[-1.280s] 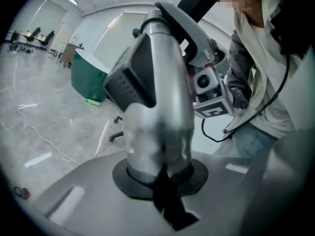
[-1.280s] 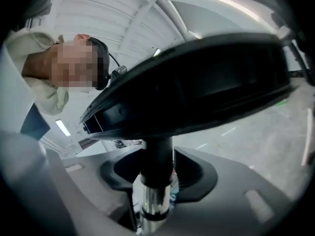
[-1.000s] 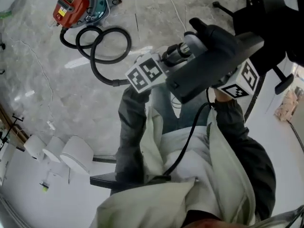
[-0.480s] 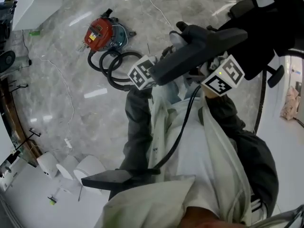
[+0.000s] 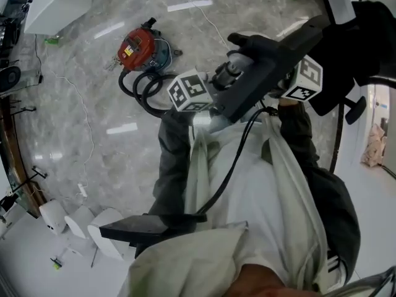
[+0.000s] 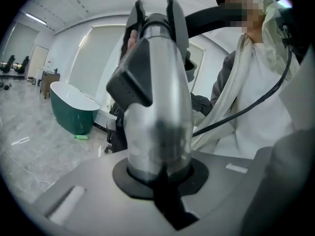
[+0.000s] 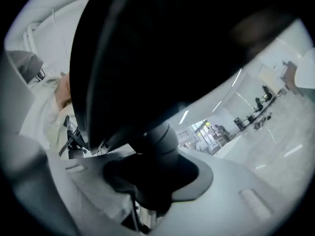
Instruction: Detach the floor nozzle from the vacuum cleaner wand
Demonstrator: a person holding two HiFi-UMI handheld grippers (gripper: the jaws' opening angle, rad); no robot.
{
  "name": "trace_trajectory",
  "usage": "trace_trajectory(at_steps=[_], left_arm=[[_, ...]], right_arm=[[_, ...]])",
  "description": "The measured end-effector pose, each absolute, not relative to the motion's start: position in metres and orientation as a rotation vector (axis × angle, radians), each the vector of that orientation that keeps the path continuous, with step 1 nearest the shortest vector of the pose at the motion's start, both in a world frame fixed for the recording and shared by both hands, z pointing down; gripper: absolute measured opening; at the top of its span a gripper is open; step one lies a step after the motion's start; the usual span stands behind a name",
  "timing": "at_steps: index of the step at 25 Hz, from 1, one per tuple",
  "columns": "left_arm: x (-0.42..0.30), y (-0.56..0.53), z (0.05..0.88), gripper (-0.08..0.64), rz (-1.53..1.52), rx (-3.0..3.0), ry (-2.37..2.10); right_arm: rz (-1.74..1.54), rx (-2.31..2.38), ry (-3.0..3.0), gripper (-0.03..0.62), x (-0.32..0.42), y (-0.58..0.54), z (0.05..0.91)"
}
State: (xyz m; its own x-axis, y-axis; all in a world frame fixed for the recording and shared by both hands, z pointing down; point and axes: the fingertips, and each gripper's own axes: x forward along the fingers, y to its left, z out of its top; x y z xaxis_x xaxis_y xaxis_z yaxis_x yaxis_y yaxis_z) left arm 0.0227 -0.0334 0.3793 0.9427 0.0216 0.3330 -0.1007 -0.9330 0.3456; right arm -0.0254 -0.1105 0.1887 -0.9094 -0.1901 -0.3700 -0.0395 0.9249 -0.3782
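**Grip state.** The left claw (image 5: 210, 91) is clamped on the silver wand (image 6: 157, 107). The right claw (image 5: 281, 91) is clamped on the dark neck (image 7: 157, 141) of the floor nozzle (image 5: 272, 60). Both parts are held in the air between the claws. The broad nozzle body sits above the right claw.

**Handling.** Both parts appear rigid. The wand is smooth metal and will probably slip under a twisting load, so a firm hold near the joint is advised. The nozzle looks light but bulky and is best held at the neck, not the body. A dark catch (image 6: 130, 82) sits on the wand just ahead of the left claw. It probably has to be pressed before the parts separate.

**Clearance.** The hose (image 5: 145, 88) runs from the left claw's side to the red vacuum body (image 5: 139, 47), well apart on the floor (image 5: 93, 135). A black cable (image 5: 232, 166) hangs below both claws. Dark furniture (image 5: 365, 36), probably a chair, stands near the right claw's outer side. Pulling straight along the wand axis appears the clearest path.
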Motion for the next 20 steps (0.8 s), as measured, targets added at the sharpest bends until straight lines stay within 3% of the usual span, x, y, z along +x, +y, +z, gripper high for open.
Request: trace_trajectory(at_steps=[8, 10, 16, 20], left_arm=[[0.014, -0.039, 0.381, 0.043, 0.423, 2.717, -0.139], [0.011, -0.034, 0.377, 0.044, 0.427, 2.734, -0.11], [0.012, -0.01, 0.365, 0.046, 0.385, 2.777, 0.07], [0.013, -0.006, 0.366, 0.044, 0.373, 2.819, 0.086]], right_arm=[[-0.648, -0.858, 2.655, 0.143, -0.036, -0.138, 0.196], [-0.601, -0.771, 2.695, 0.144, -0.038, -0.129, 0.192], [-0.399, 0.082, 2.813, 0.143, -0.05, -0.077, 0.173], [-0.389, 0.047, 2.872, 0.133, -0.055, -0.067, 0.177]])
